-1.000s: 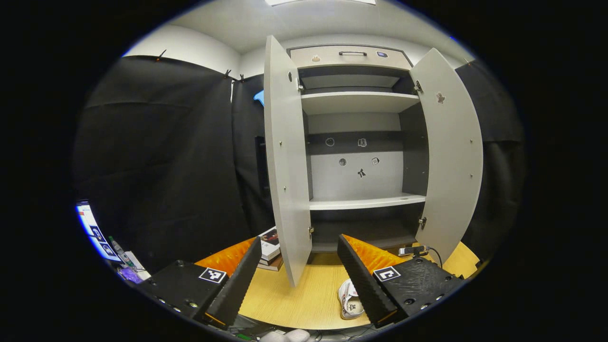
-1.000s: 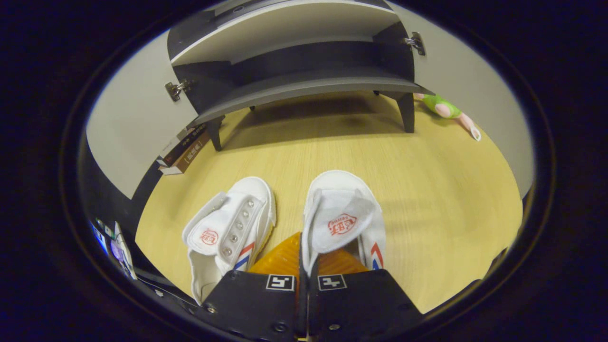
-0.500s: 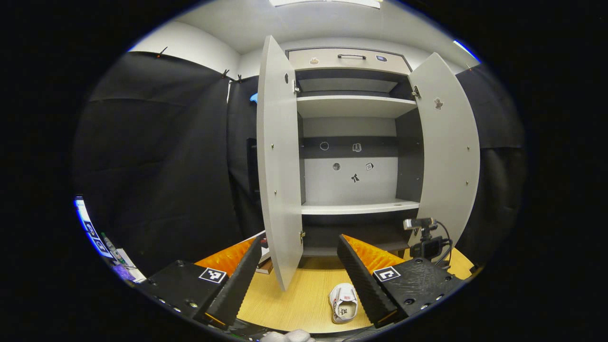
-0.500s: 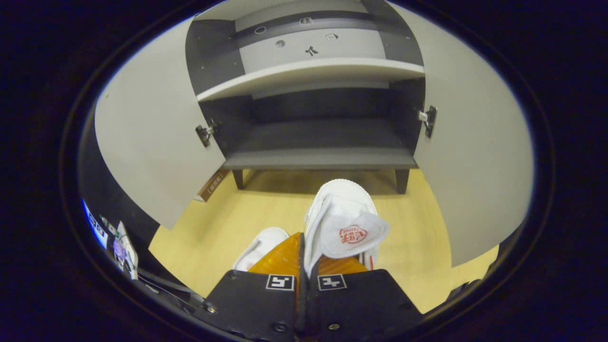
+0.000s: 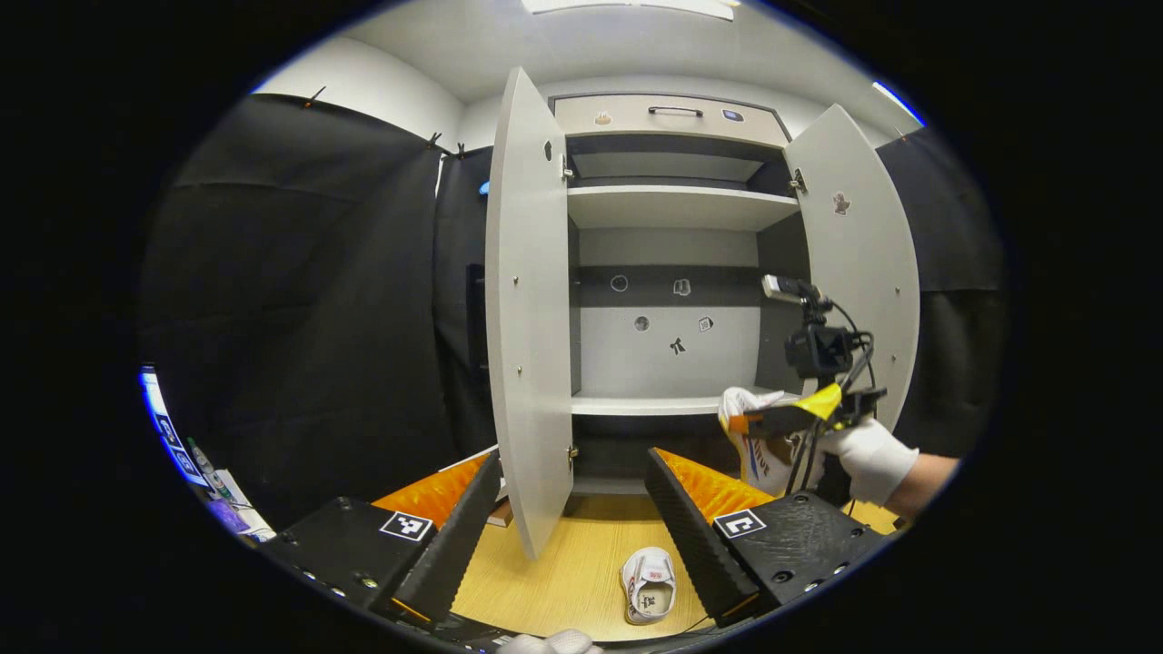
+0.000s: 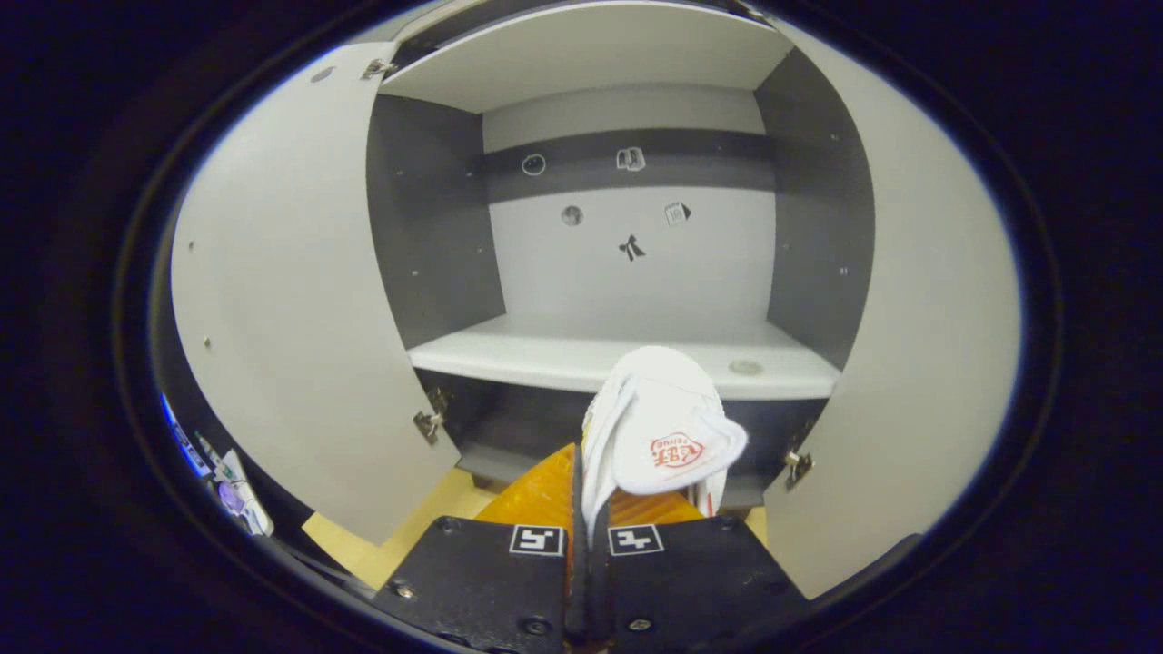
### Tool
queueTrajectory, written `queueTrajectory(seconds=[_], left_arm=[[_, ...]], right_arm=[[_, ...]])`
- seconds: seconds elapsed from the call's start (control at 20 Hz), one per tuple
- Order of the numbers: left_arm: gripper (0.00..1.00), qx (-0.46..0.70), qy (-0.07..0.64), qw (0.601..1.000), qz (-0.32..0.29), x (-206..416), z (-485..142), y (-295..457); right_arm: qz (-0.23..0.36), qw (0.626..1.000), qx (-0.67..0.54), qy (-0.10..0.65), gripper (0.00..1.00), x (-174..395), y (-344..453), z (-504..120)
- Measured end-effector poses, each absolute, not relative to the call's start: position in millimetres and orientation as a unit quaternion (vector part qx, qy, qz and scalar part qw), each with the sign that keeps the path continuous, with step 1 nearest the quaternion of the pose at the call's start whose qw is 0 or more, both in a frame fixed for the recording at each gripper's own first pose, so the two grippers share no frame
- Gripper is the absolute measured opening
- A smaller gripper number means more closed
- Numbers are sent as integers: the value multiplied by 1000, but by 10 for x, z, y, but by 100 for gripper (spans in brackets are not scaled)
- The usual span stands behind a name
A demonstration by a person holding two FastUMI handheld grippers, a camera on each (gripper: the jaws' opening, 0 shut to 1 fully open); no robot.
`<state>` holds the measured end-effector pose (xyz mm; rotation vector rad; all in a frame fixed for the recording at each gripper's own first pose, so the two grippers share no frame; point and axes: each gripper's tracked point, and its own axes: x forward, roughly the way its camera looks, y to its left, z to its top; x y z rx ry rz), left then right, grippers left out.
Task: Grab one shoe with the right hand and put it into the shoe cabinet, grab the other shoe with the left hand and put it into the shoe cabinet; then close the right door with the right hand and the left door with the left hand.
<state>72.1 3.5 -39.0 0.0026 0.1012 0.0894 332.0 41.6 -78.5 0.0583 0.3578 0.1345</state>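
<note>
While clamped by its collar edge, first shoe (image 6: 659,427): carried toe-forward in right gripper (image 6: 581,509), jaws pinched nearly together on the thin wall of the upper, tongue flopped loose to one side. Pinch at the rim judged deliberate: keeps the sole free to land flat. Raised level with the middle shelf (image 6: 627,359) of the shoe cabinet (image 5: 672,209), toe just over that shelf's front lip; not yet set down.

Same shoe (image 5: 759,436) also seen from the left gripper view, hanging beside the right door (image 5: 863,263), with a gloved hand (image 5: 868,459) on the tool's grip.

Second shoe (image 5: 649,586): on the wooden table (image 5: 563,572), opening upward, in front of the cabinet's foot, untouched.

Left gripper (image 5: 572,509): jaws spread wide, holding nothing, parked low and back; presumably kept clear of the carrying path and ready for its own pickup.

Left door (image 5: 527,309) and right door: both swung fully outward, leaving the shelf unobstructed for loading; closing left for last.

Books (image 5: 498,516): partly hidden behind left door.
</note>
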Motion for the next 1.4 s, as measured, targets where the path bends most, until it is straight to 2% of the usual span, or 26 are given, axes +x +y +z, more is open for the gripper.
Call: queueTrajectory(seconds=[0.25,0.55,0.8,0.9,1.25,1.4], left_arm=[[96,-6,48,997,68,771,-382,83],[96,-1,49,994,100,796,-359,150],[96,2,52,991,122,803,-331,206],[96,3,52,991,127,818,-327,219],[96,1,45,991,129,833,-298,149],[96,1,43,991,129,820,-277,134]], right_arm=[[59,988,25,143,5,3912,403,-227],[34,989,0,142,5,4652,247,-41],[5,981,-34,189,5,5193,113,-281],[12,976,-26,217,5,5314,151,-425],[34,942,9,333,5,5437,253,-869],[25,942,8,335,7,5470,217,-876]])
